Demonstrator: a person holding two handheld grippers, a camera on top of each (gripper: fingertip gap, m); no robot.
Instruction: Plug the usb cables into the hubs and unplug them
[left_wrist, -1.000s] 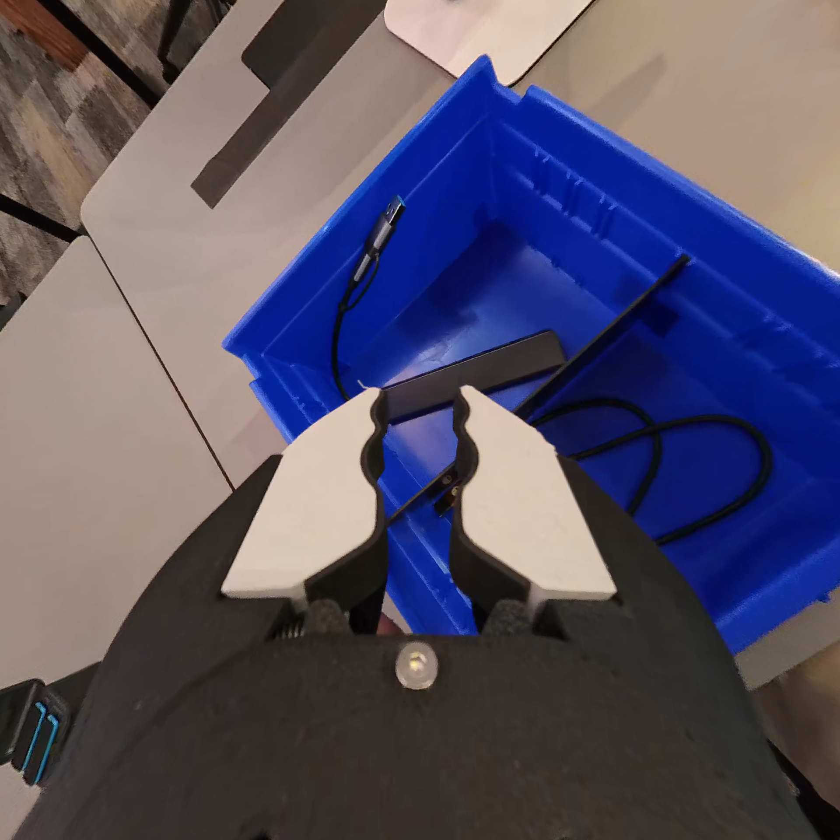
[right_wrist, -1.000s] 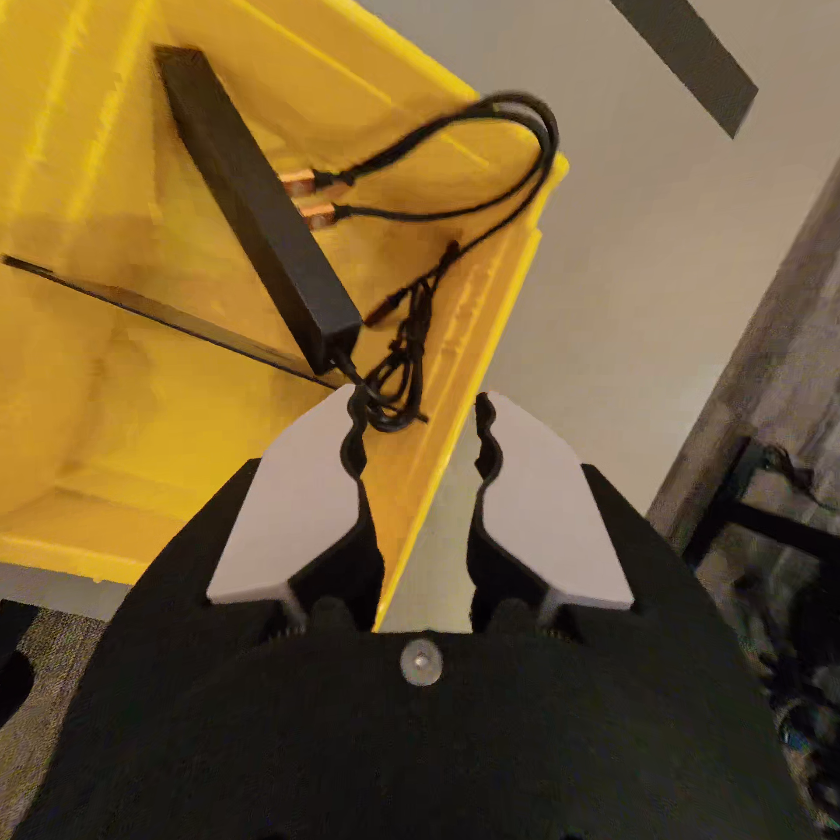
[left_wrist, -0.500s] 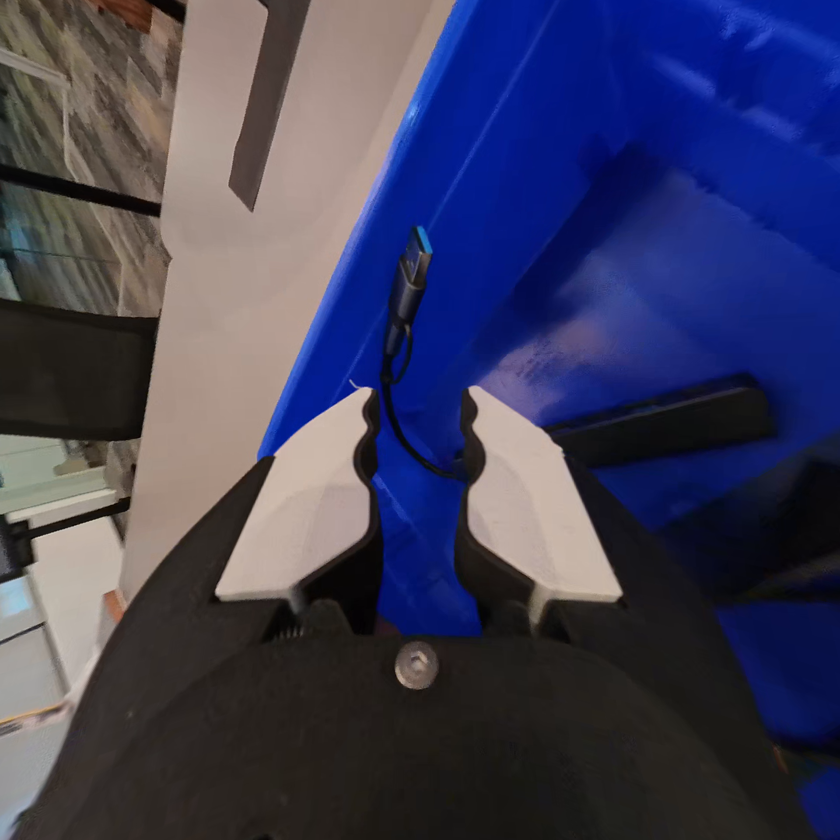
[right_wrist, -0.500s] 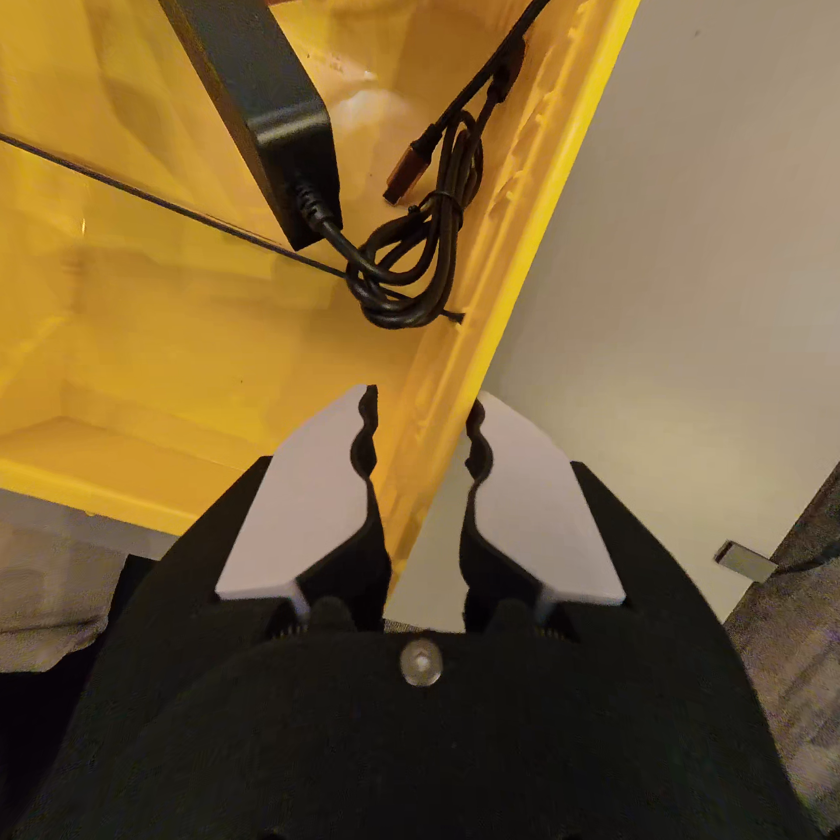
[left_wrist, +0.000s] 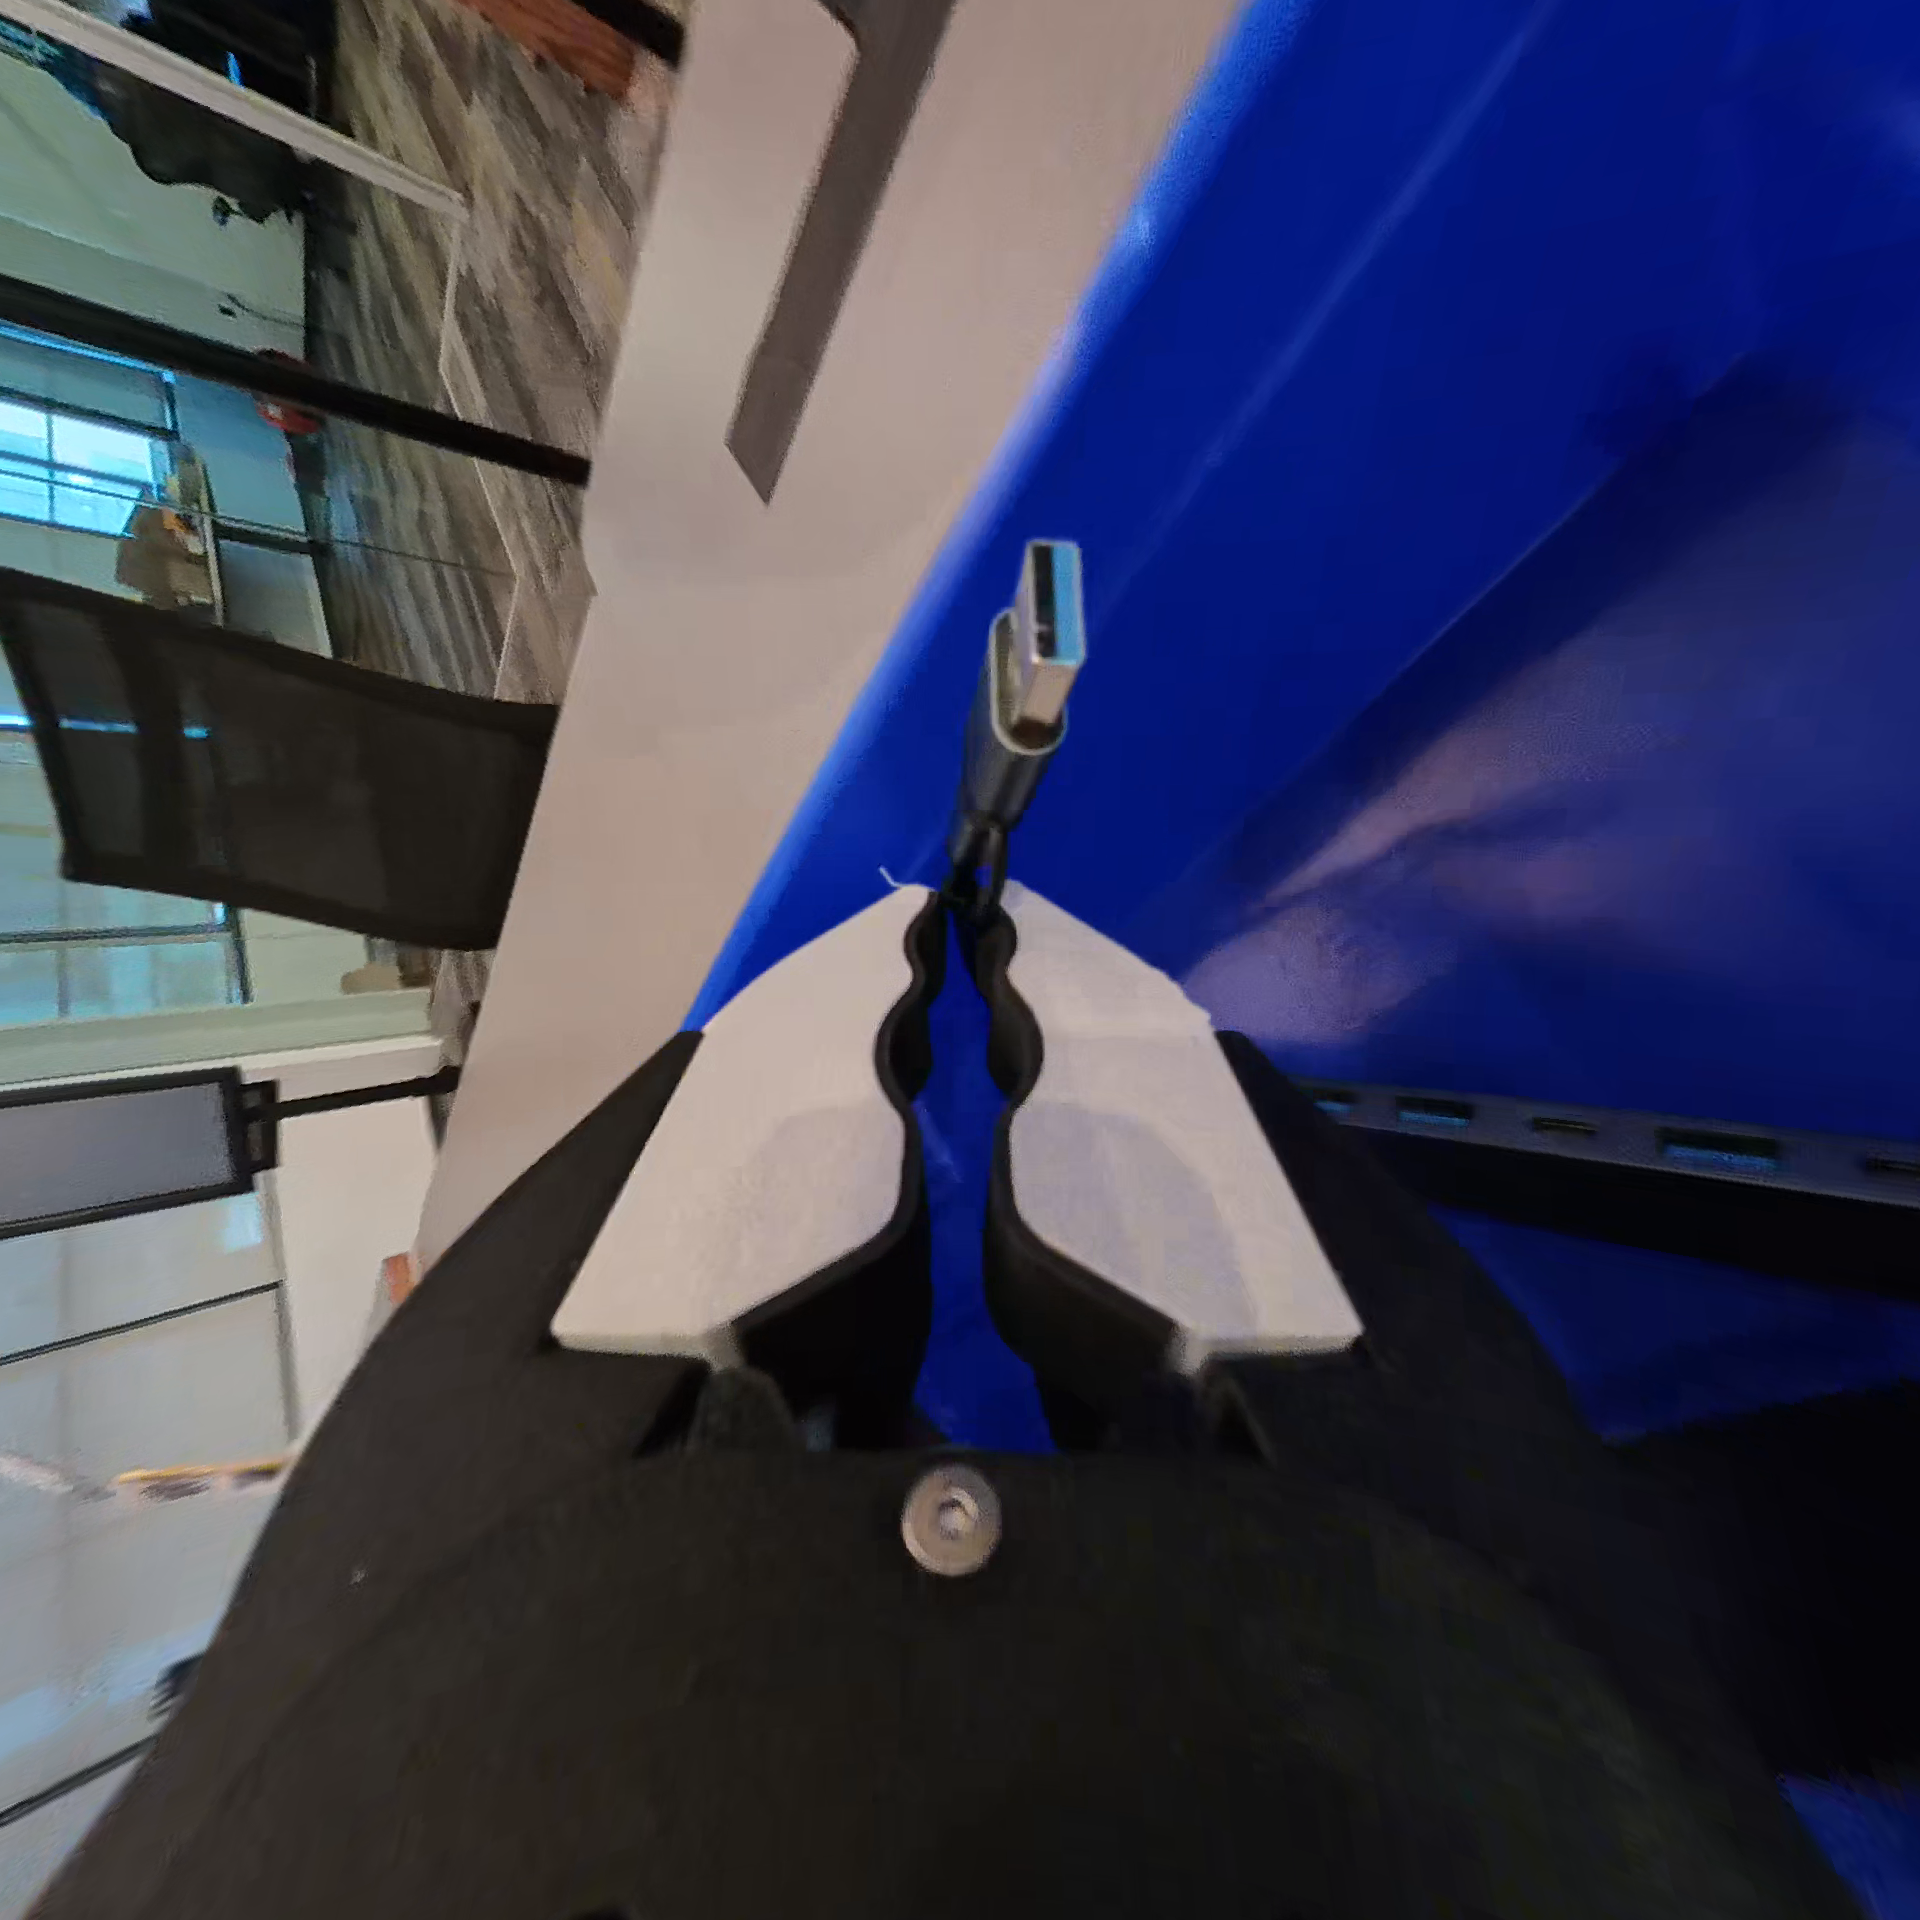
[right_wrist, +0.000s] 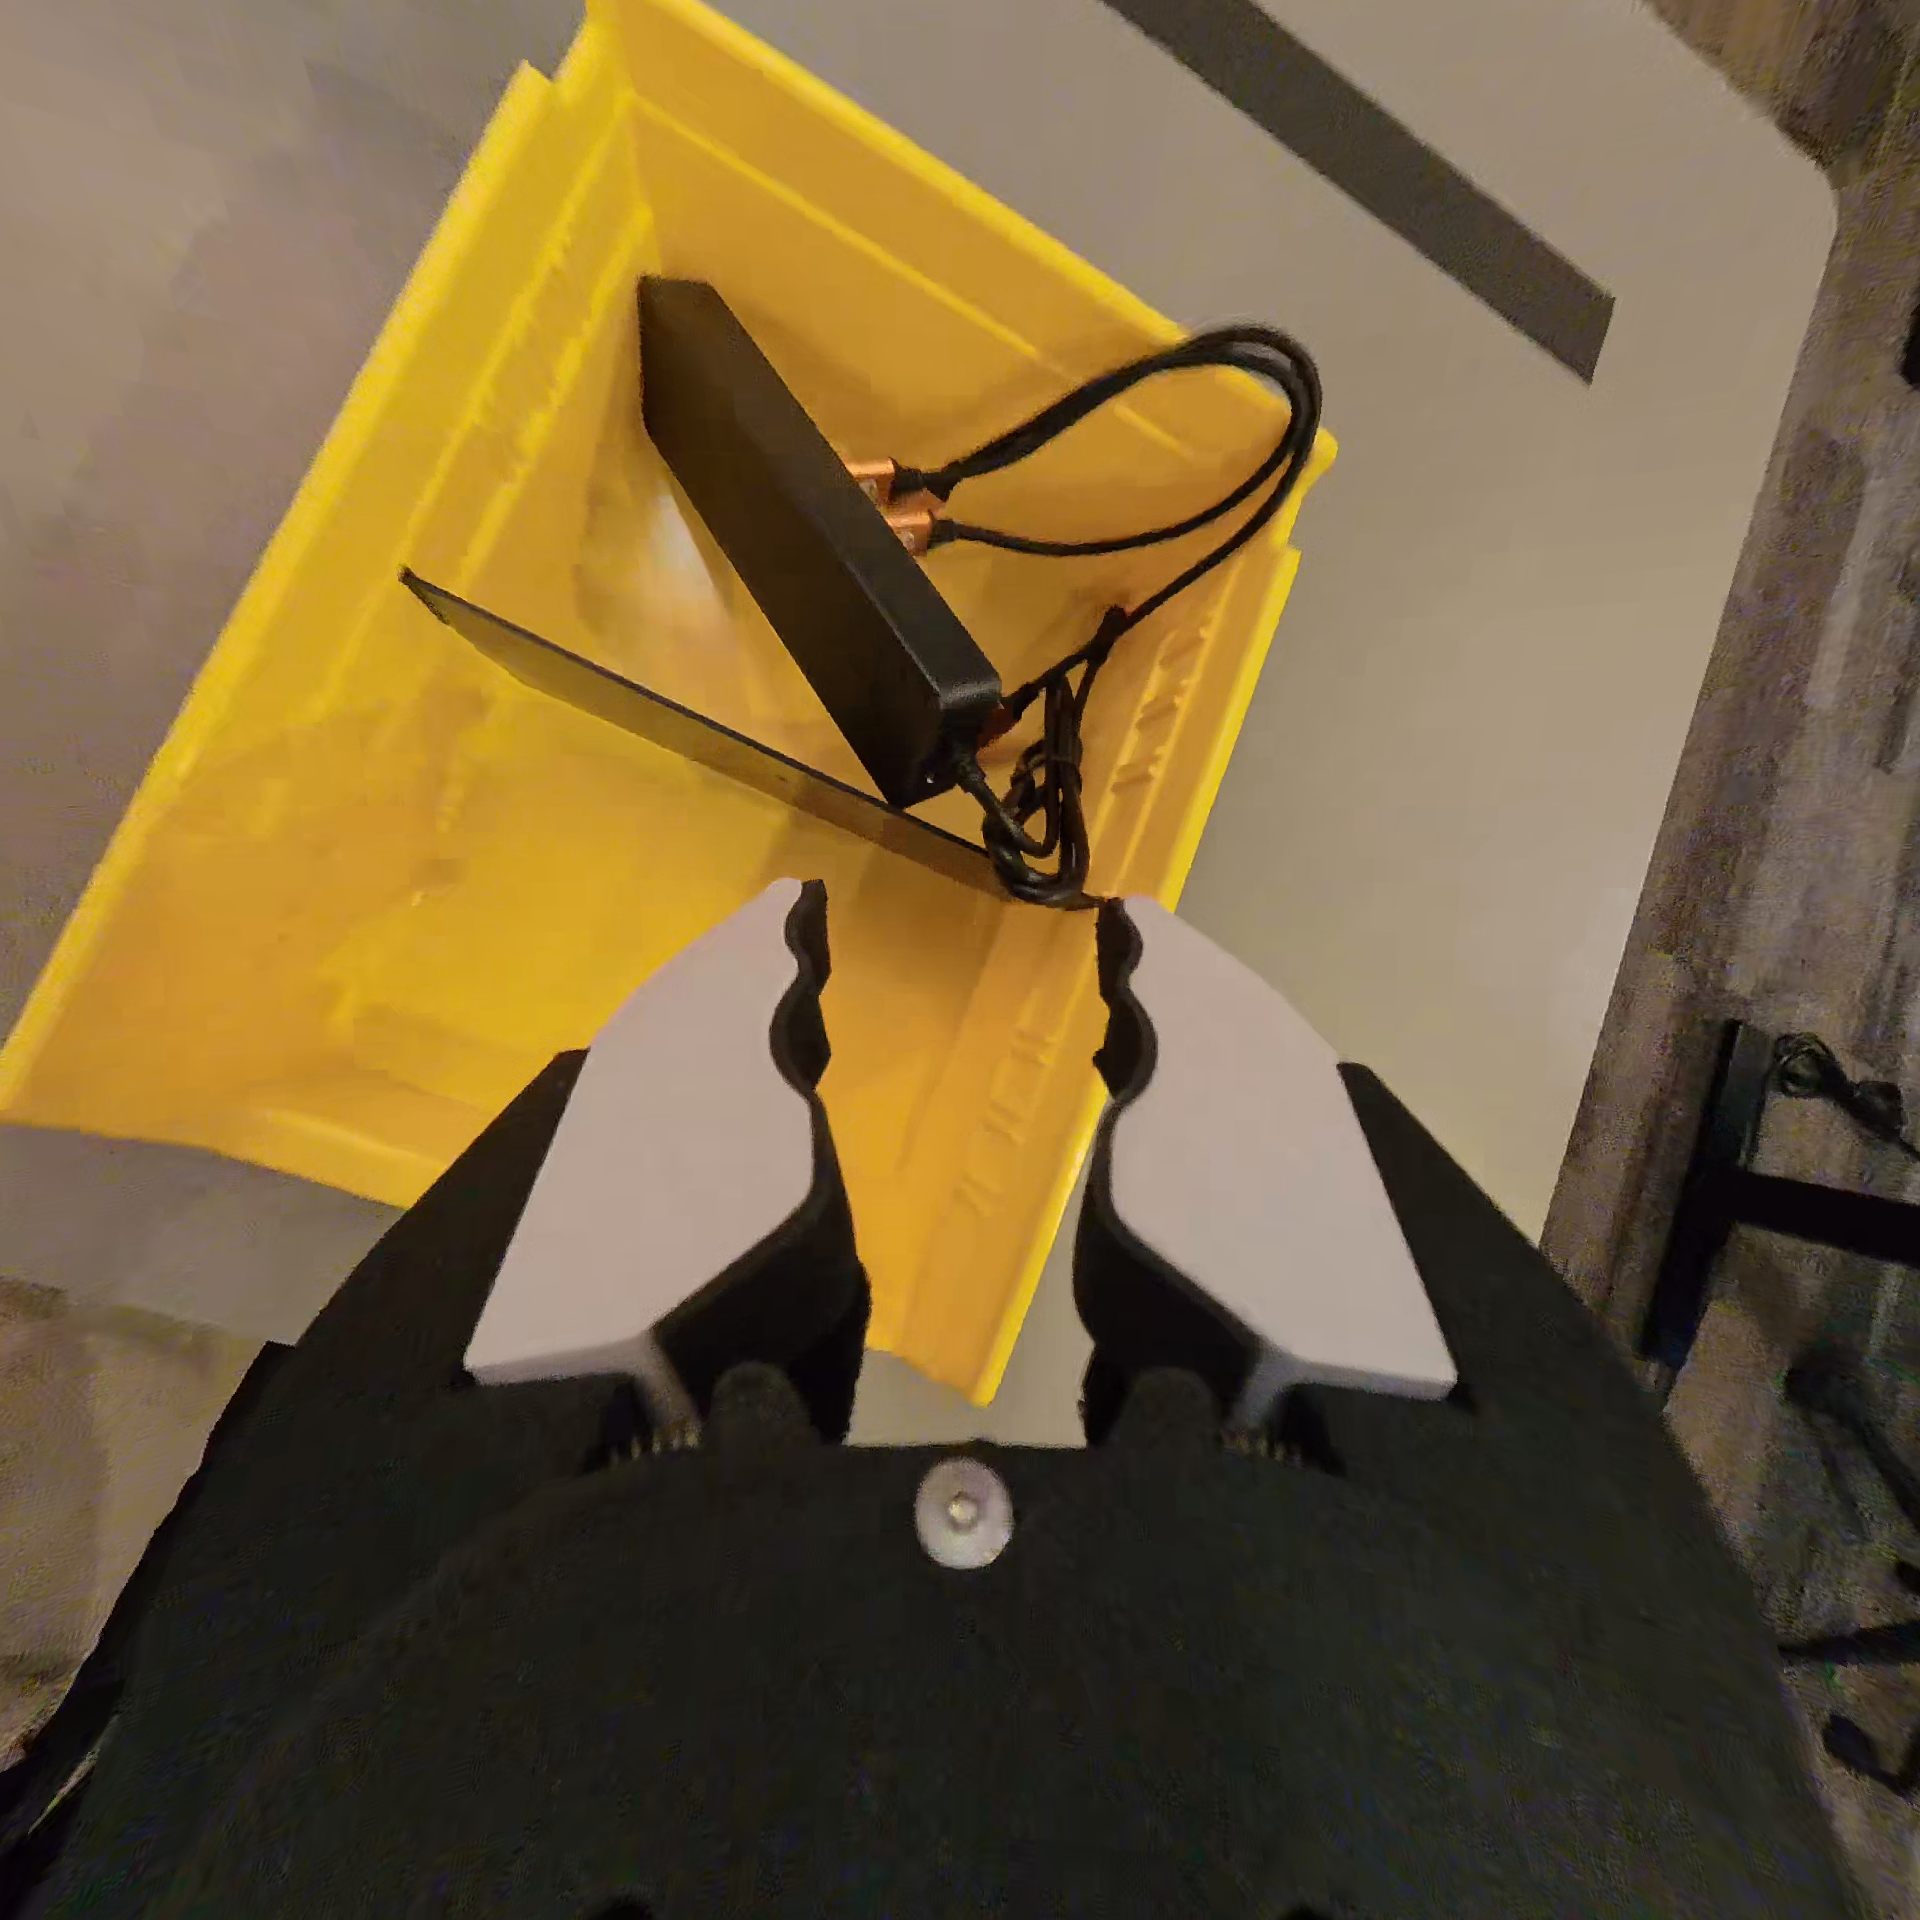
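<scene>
In the left wrist view my left gripper (left_wrist: 964, 902) is shut on the black cable just below a grey USB plug (left_wrist: 1029, 686), which sticks up past the fingertips inside the blue bin (left_wrist: 1455, 416). A black hub (left_wrist: 1662, 1174) with several ports lies to the right. In the right wrist view my right gripper (right_wrist: 961, 904) is open and empty above the near right wall of the yellow bin (right_wrist: 312, 831). A black hub (right_wrist: 810, 540) lies inside with two copper plugs (right_wrist: 894, 499) in its side and a coiled black cable (right_wrist: 1049, 810) beside it.
A thin black divider (right_wrist: 686, 717) crosses the yellow bin. Both bins sit on a pale table (left_wrist: 665, 727) with a dark strip (left_wrist: 810, 312). The table's edge and grey floor (right_wrist: 1787, 727) lie to the right of the yellow bin. The grippers' ends are close to 70 cm from one another.
My left gripper closed on the cable below the USB plug and now holds it upright. My right gripper pulled back from the yellow bin's wall and opened wider.
</scene>
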